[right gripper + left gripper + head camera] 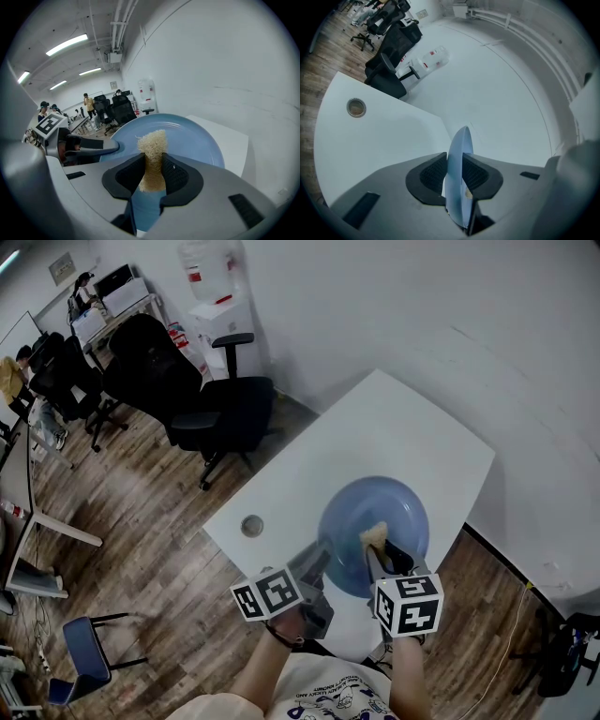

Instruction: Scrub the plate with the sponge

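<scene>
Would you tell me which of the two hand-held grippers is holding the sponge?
The right hand-held gripper: its jaws pinch the tan sponge, while the left hand-held gripper clamps the blue plate by its rim.

Open across the bare far half of the table (394,427); blocked near the front edge by the blue plate (398,507); hemmed in by the wall (506,352) along the right edge and by office chairs (225,413) off the left edge.

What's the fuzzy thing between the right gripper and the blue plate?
A tan sponge, pinched in the right gripper's jaws and sticking out over the plate. The right gripper view shows it best.
</scene>
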Action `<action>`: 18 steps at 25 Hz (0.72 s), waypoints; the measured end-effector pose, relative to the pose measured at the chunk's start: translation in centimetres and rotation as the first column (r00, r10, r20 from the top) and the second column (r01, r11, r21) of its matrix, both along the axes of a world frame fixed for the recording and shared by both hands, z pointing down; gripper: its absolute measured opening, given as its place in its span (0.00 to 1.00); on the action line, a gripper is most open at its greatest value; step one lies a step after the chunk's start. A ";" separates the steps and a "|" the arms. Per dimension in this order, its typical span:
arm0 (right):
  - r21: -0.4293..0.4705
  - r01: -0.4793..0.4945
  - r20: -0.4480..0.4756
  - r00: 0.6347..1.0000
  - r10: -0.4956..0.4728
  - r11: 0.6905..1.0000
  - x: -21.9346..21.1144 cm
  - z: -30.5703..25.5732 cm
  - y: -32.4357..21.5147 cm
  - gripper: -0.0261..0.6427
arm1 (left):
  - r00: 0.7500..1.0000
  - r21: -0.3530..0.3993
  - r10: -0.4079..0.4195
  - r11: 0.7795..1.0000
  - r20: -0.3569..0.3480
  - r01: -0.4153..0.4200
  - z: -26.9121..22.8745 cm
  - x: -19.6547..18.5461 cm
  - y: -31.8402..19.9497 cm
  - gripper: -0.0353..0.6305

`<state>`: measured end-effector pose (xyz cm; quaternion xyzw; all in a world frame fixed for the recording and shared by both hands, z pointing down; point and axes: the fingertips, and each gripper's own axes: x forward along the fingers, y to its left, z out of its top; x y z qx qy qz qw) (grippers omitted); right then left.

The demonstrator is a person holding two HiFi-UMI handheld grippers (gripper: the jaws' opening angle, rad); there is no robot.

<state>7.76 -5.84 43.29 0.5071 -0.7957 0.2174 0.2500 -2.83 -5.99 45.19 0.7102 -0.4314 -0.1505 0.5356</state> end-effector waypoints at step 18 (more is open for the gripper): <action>-0.003 0.003 0.009 1.000 -0.003 1.000 0.0 -0.2 0.1 0.20 | 1.000 0.005 0.001 1.000 0.007 -0.001 -0.2 0.1 0.1 0.18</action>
